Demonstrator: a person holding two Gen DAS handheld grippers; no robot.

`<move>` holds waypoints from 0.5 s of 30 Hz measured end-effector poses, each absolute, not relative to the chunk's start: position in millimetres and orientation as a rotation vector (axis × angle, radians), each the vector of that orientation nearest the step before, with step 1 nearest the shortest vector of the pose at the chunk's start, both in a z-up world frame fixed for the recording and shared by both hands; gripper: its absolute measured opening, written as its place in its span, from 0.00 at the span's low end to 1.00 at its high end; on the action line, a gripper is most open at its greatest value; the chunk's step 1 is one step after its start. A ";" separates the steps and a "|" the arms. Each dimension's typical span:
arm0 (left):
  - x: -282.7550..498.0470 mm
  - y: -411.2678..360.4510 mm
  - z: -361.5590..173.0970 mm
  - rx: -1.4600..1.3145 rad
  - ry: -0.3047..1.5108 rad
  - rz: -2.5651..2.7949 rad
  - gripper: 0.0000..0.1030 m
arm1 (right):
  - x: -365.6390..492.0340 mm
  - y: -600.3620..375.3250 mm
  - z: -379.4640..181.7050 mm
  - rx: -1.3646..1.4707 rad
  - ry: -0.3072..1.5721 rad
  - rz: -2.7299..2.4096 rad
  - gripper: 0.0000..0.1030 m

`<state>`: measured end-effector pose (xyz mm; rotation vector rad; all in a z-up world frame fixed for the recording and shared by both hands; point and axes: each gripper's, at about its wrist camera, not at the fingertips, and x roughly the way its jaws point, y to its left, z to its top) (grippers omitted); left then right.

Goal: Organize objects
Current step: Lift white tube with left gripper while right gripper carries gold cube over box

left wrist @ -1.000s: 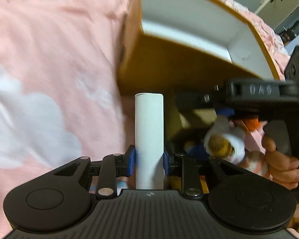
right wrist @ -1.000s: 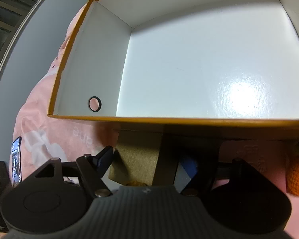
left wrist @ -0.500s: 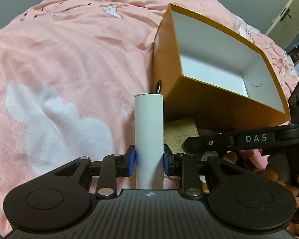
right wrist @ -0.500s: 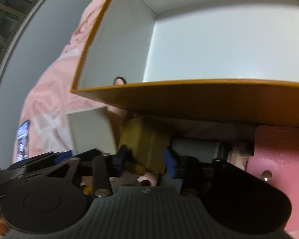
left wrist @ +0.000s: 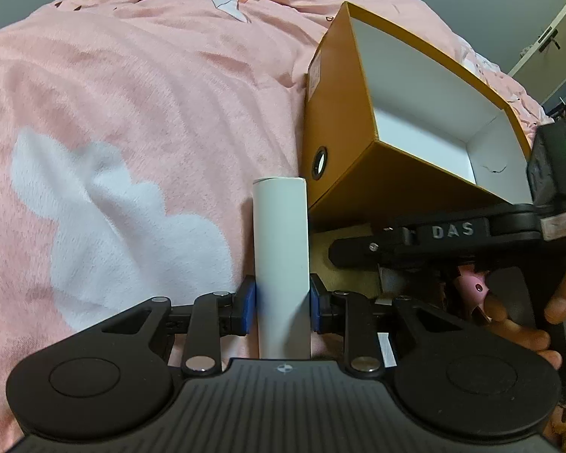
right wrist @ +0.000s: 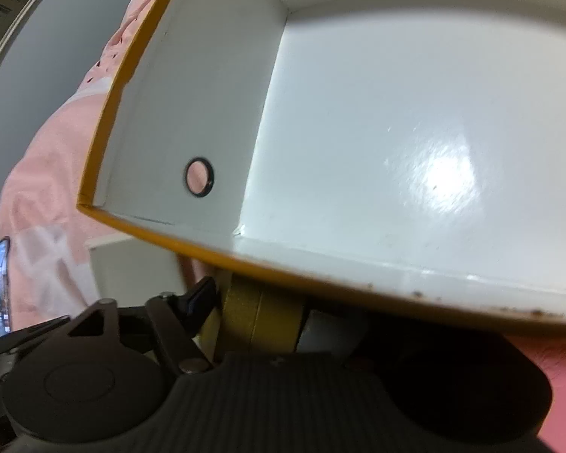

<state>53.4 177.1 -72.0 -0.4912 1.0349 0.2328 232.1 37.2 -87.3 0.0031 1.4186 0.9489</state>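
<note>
- White tube (left wrist: 280, 260) is clamped upright between the blue pads of the left claw (left wrist: 281, 302), above the pink bedspread (left wrist: 132, 113).
- Orange box (left wrist: 343, 173), white inside, is seen on the bed just right of the tube.
- Right claw (right wrist: 260, 313): jaws have just been opening, with a mustard-yellow block (right wrist: 260, 321) between them; grip cannot be told, since the right pad is hidden.

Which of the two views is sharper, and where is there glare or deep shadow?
Left wrist view: sharp, evenly lit, the white tube and orange box crisp, edges bent by the fisheye. Right wrist view: softer and blurred, a bright glare patch on the box floor, deep shadow beneath the box rim at lower right.
</note>
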 end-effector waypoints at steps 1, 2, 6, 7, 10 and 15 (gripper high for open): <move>53.2 177.0 -72.3 -0.491 1.036 0.234 0.31 | 229.7 36.1 -84.6 0.002 1.412 0.960 0.53; 53.3 176.3 -72.4 -0.488 1.039 0.235 0.31 | 226.8 35.3 -81.8 -0.007 1.401 0.960 0.53; 55.8 172.0 -77.6 -0.480 1.077 0.232 0.31 | 213.4 31.7 -70.0 -0.027 1.350 0.986 0.50; 56.0 171.7 -78.9 -0.483 1.082 0.228 0.31 | 211.3 31.2 -69.4 -0.018 1.356 1.005 0.50; 54.0 170.3 -77.5 -0.479 1.079 0.229 0.31 | 207.7 29.2 -78.5 0.016 1.414 1.002 0.48; 43.2 163.3 -64.7 -0.452 1.023 0.215 0.30 | 197.2 11.5 -63.7 0.047 1.339 0.986 0.47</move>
